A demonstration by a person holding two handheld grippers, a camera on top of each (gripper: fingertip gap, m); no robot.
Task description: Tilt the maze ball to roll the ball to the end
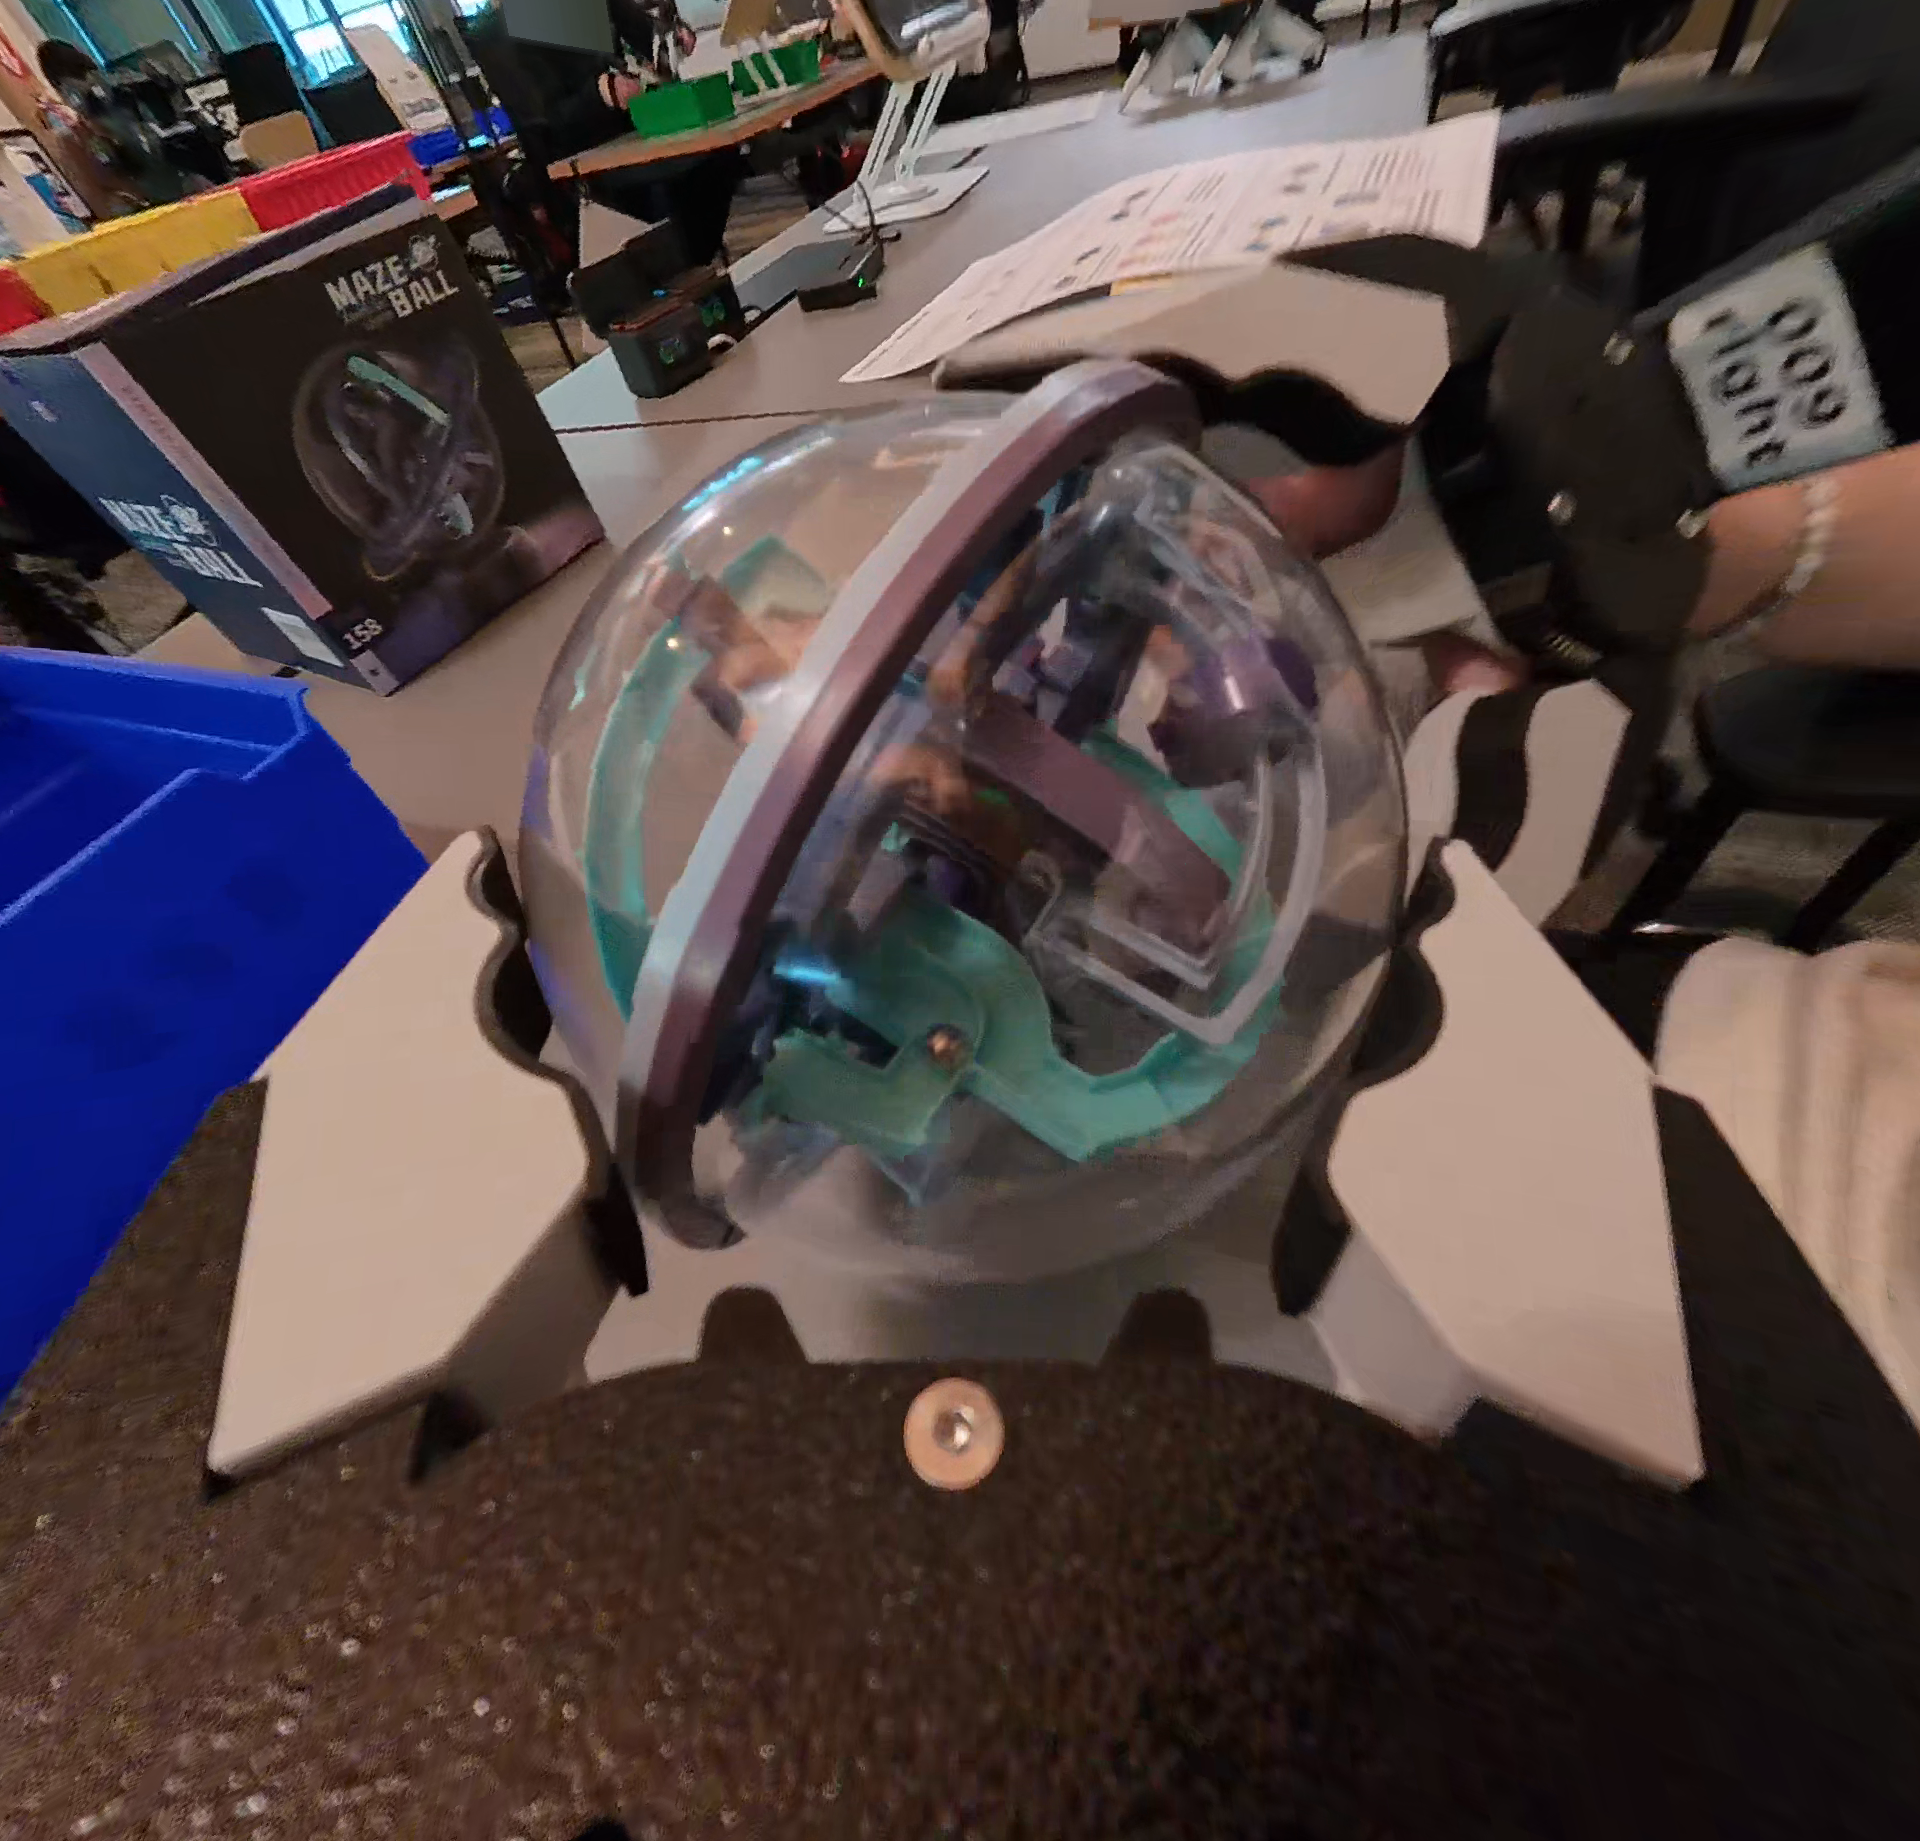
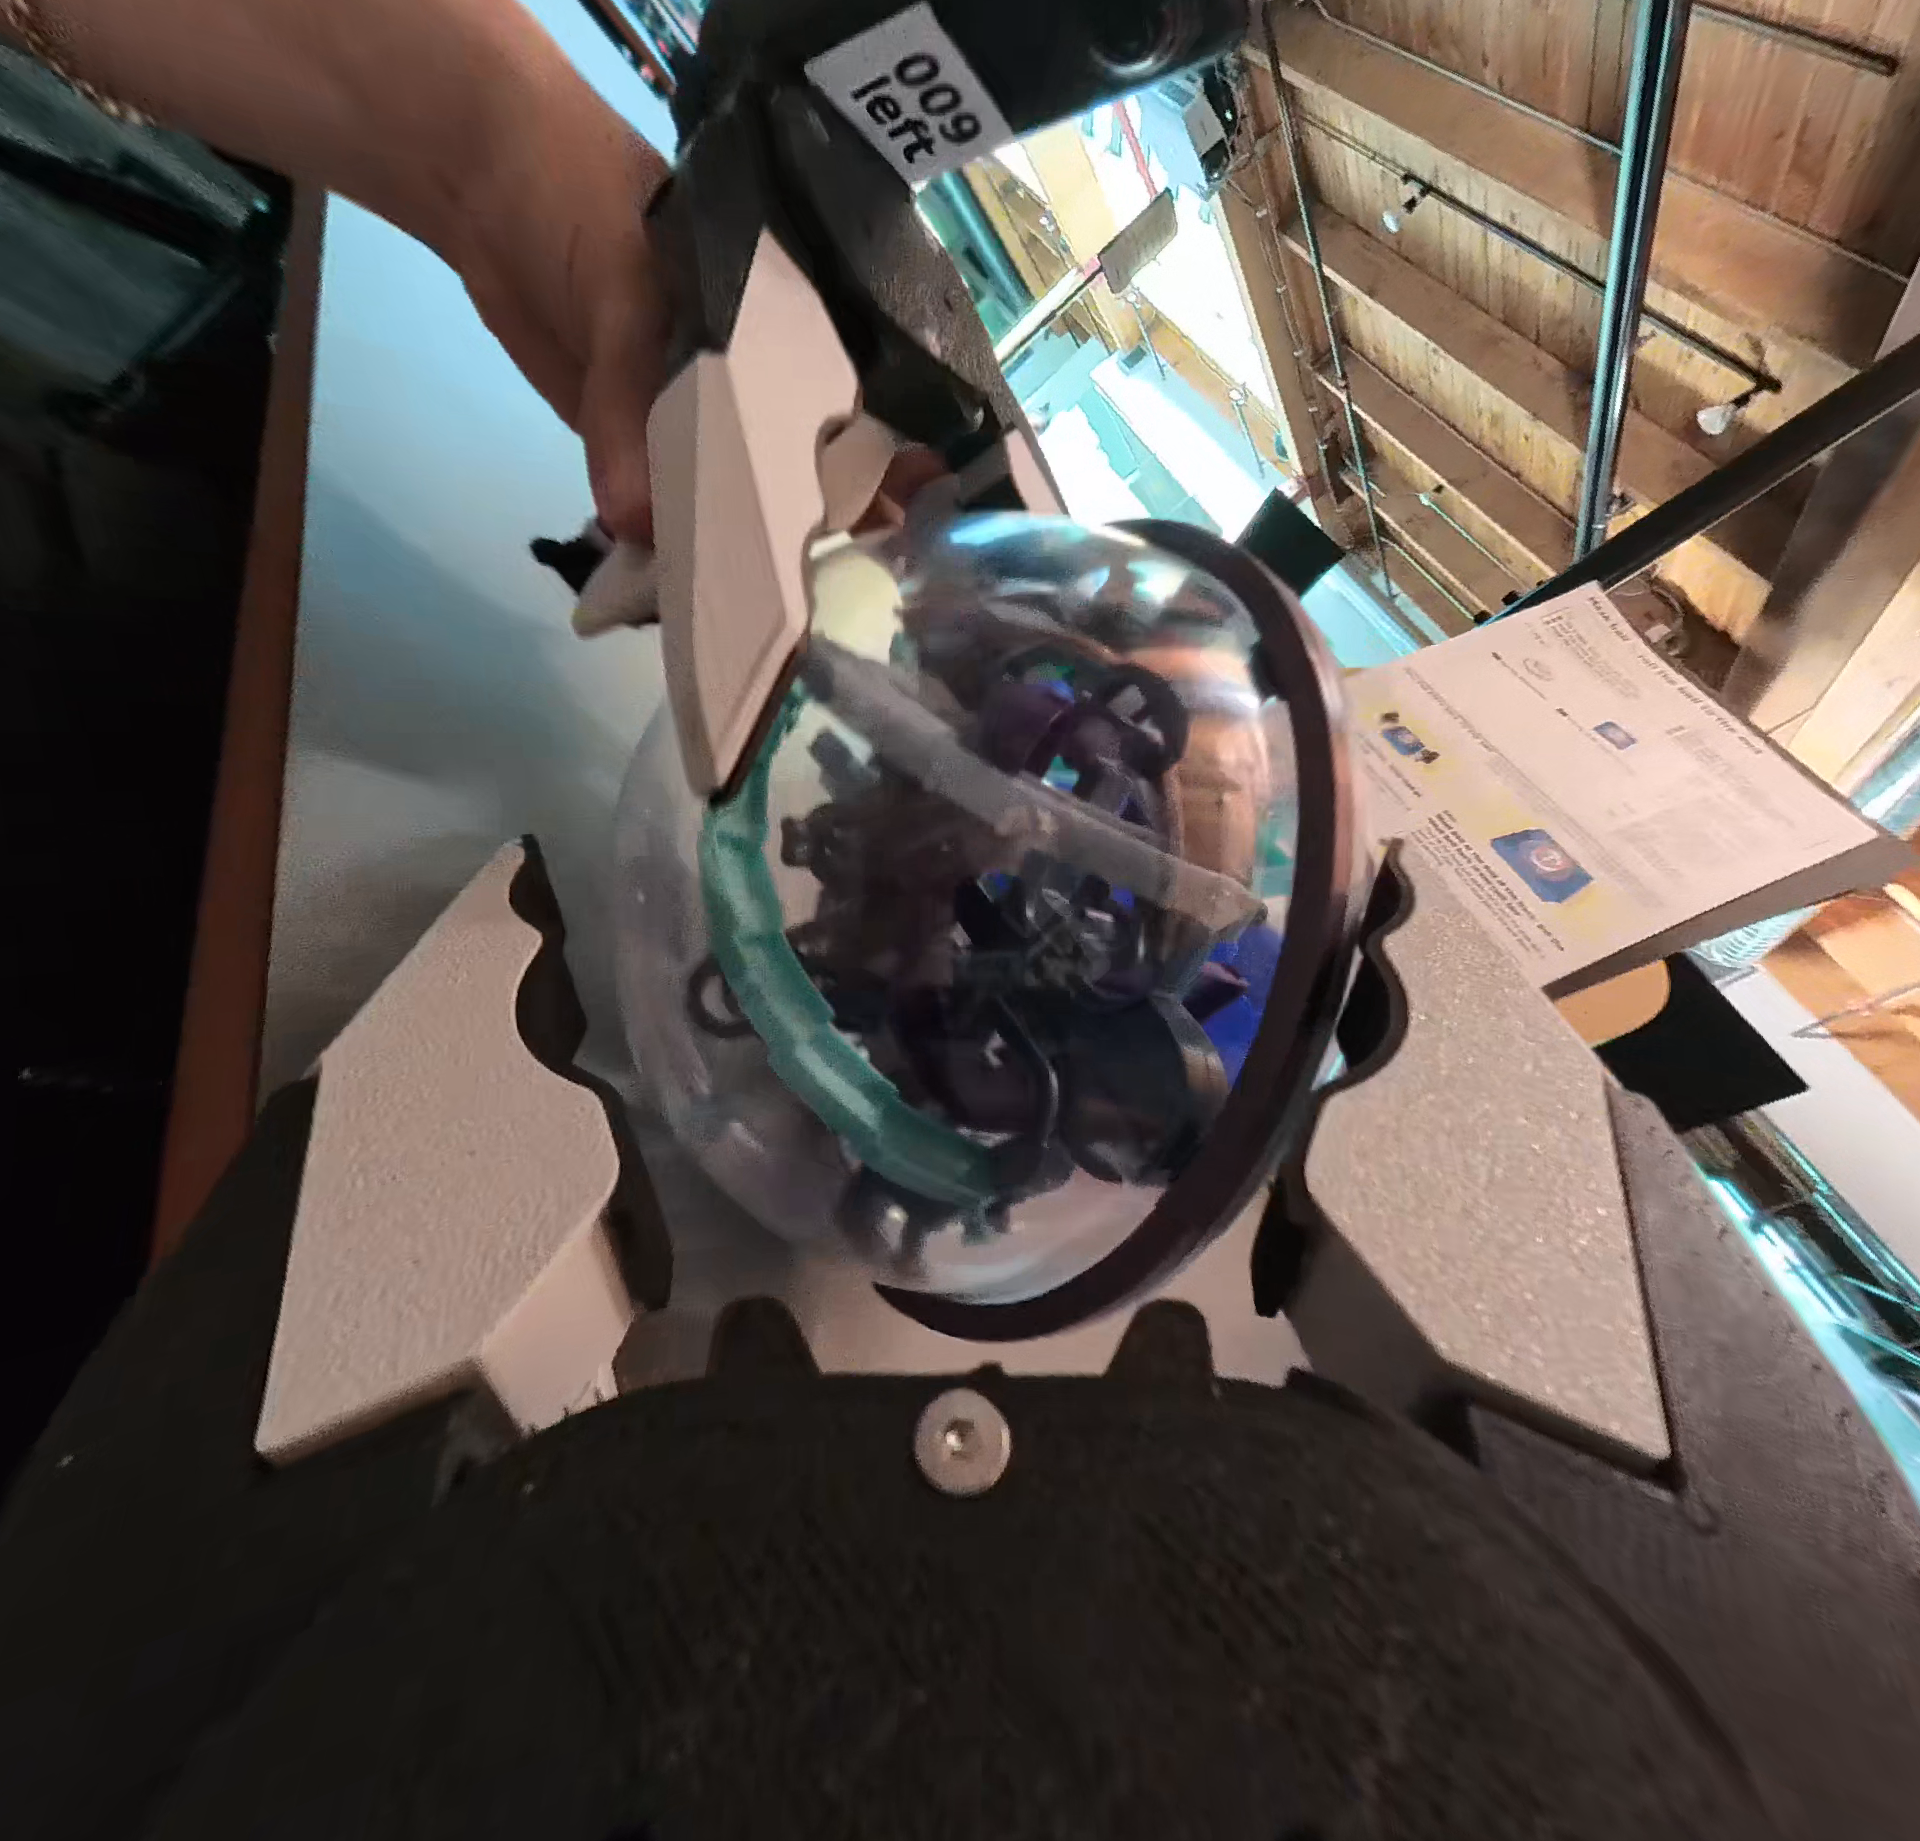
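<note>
The maze ball (image 1: pixel 966 825) hangs above the counter (image 1: pixel 727 337), clamped between both pairs of fingers; the left gripper (image 1: pixel 961 970) and right gripper (image 2: pixel 961 1012) grip opposite sides; the small ball (image 1: pixel 943 1043) sits low on the teal track (image 1: pixel 1039 1053), nearest the left gripper.

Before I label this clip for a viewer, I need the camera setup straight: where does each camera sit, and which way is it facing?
Left wrist view: sits on the left hand-held gripper, looking forward over the table; its own fingers grip the maze ball, with the right hand-held gripper and a forearm opposite.
Right wrist view: sits on the right hand-held gripper, tilted up toward the wooden ceiling; its fingers grip the same ball, with the left gripper and a hand beyond.
Shared: maze ball, printed sheet, both grippers.
</note>
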